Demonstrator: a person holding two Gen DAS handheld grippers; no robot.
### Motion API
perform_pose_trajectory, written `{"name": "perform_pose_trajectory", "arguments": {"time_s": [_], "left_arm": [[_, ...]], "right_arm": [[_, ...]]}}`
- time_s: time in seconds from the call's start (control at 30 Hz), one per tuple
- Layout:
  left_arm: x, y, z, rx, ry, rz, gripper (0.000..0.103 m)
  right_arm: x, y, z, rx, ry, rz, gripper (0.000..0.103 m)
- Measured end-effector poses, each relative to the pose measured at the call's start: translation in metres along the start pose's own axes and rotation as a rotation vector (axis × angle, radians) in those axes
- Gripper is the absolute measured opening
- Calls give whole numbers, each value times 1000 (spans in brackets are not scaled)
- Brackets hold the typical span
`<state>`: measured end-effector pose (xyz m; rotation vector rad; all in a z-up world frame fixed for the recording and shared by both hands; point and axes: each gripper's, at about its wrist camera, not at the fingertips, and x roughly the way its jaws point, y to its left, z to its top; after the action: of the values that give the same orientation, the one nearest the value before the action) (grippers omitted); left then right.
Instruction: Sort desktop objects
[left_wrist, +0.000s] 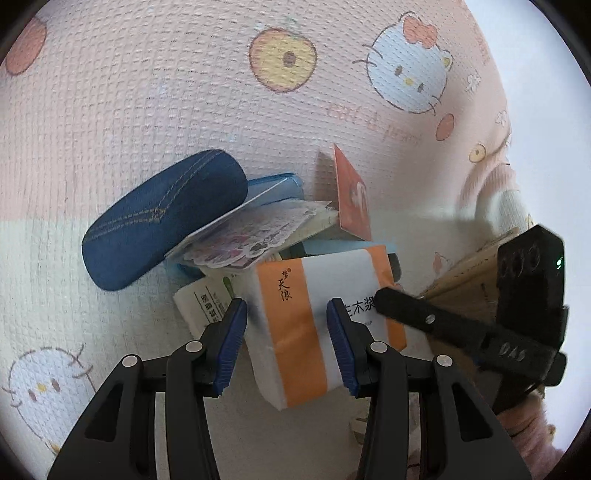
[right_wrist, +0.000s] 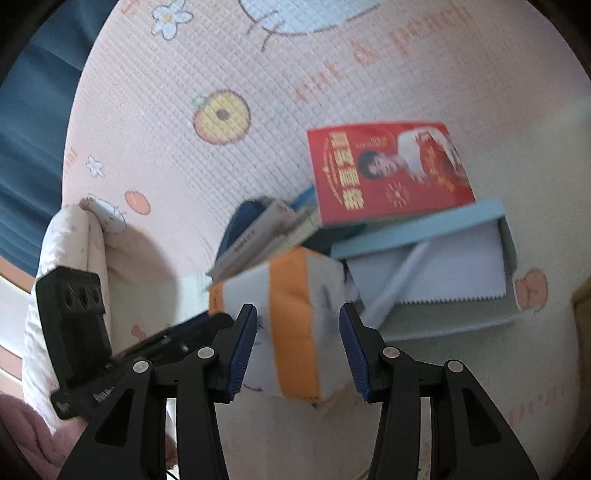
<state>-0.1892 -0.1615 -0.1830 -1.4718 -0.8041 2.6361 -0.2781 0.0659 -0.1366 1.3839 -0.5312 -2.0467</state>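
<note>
Left gripper (left_wrist: 286, 332): jaws apart, one on each side of the tissue pack (left_wrist: 314, 325), which lies near on the desk (left_wrist: 110, 110).
Right gripper (right_wrist: 297, 343): jaws apart around the same pack from the other side.
Pile: blue glasses case (left_wrist: 162, 218) far left, red booklet (right_wrist: 388, 170) leaning, light blue box (right_wrist: 443, 266) right.

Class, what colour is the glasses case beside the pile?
Dark denim blue with tan stitching: the glasses case shows best in the left wrist view.
</note>
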Motion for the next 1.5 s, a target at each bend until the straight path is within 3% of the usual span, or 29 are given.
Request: {"name": "perform_pose_trajectory", "arguments": {"time_s": [0.17, 0.37, 0.43, 0.63, 0.87, 1.03, 1.27, 1.5], "left_arm": [[-6, 4, -6, -44, 42, -45, 51], [-9, 3, -12, -38, -15, -14, 50], [-10, 2, -12, -53, -33, -6, 44], [-23, -11, -3, -48, -54, -100, 43], [-55, -71, 24, 81, -163, -162, 40], [-66, -121, 43, 188, -193, -226, 39], [-56, -195, 49, 316, -182, -289, 39], [-33, -266, 45, 435, -116, -294, 39]], "right_arm": [[2, -1, -4, -2, -7, -16, 44], [3, 1, -4, -2, -5, -25, 39], [2, 4, -5, -13, -8, -35, 38], [-26, 15, -6, -39, -80, -94, 38], [-93, 42, -10, -75, -239, -170, 37], [-139, 35, -18, -32, -342, -196, 37], [-199, 11, -25, 27, -472, -263, 37], [-245, -29, -36, 163, -495, -300, 37]]}}
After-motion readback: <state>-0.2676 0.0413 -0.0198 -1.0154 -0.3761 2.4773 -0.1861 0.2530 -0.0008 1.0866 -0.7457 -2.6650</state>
